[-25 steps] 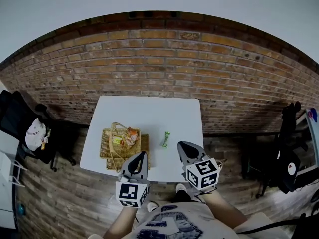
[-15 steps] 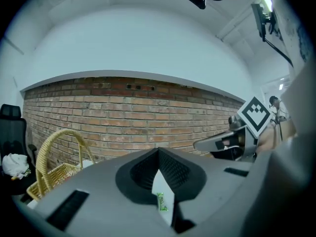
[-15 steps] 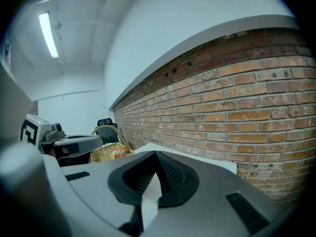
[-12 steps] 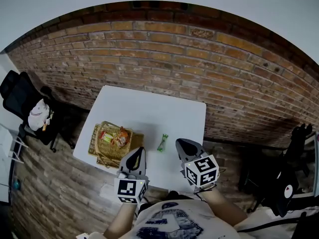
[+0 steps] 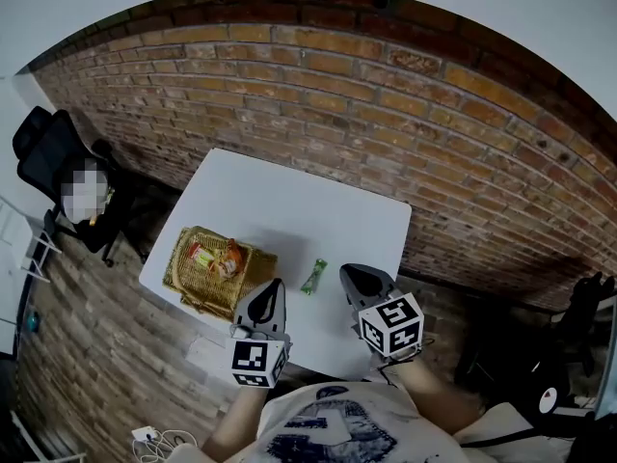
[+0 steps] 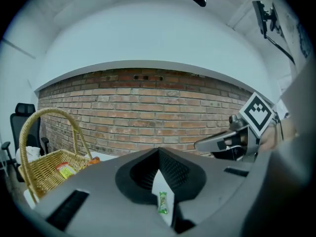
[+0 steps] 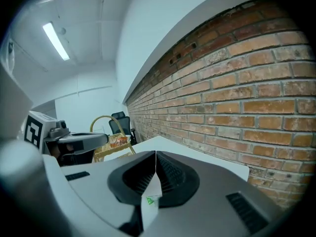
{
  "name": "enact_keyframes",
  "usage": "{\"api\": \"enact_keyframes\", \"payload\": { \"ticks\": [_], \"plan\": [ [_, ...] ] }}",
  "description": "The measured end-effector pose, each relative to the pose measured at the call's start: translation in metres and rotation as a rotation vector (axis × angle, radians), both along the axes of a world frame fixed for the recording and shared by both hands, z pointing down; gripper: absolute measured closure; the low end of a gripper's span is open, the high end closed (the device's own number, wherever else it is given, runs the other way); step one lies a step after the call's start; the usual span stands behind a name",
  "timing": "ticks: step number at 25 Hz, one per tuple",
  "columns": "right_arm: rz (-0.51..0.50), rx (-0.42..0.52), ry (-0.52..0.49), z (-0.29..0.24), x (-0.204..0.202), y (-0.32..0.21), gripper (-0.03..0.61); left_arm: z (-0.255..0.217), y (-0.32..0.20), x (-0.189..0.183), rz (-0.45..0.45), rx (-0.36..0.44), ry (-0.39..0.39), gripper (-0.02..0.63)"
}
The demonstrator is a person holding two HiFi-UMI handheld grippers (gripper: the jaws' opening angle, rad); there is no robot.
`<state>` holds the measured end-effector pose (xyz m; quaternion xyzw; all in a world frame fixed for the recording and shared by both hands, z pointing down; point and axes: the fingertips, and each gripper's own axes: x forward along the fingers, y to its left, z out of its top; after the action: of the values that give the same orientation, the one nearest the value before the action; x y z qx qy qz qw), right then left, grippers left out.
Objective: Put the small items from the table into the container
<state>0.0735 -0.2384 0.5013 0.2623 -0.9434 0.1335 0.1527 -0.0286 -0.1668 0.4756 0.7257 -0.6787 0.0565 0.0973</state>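
Green packet (image 5: 313, 276) lies flat near wicker basket (image 5: 183, 278) holding snacks (image 5: 218, 257).

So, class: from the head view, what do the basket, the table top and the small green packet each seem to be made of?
Basket: woven wicker or straw, matte tan, weave visible.
Table top: smooth, uniform white, probably laminate.
Green packet: likely a plastic film wrapper, but too small to be sure.

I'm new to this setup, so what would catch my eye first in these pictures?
A wicker basket holding snack packets sits on the left side of a white table set against a brick wall. One green packet lies alone on the table, just ahead of the left gripper and the right gripper, both shut and empty.
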Motion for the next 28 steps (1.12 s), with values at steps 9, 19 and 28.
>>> {"api": "enact_keyframes", "payload": {
  "ticks": [9, 19, 28],
  "plan": [
    [-0.18, 0.001, 0.085, 0.029, -0.019, -0.02, 0.557, 0.025, -0.021, -0.002, -0.056, -0.033, 0.023, 0.568],
    [-0.342, -0.024, 0.16, 0.062, -0.044, -0.03, 0.452, 0.053, -0.036, -0.017, -0.101, -0.074, 0.031, 0.568],
    [-0.523, -0.02, 0.238, 0.099, -0.069, -0.022, 0.287, 0.072, -0.046, -0.026, -0.128, -0.116, 0.047, 0.568]
  ]
}}
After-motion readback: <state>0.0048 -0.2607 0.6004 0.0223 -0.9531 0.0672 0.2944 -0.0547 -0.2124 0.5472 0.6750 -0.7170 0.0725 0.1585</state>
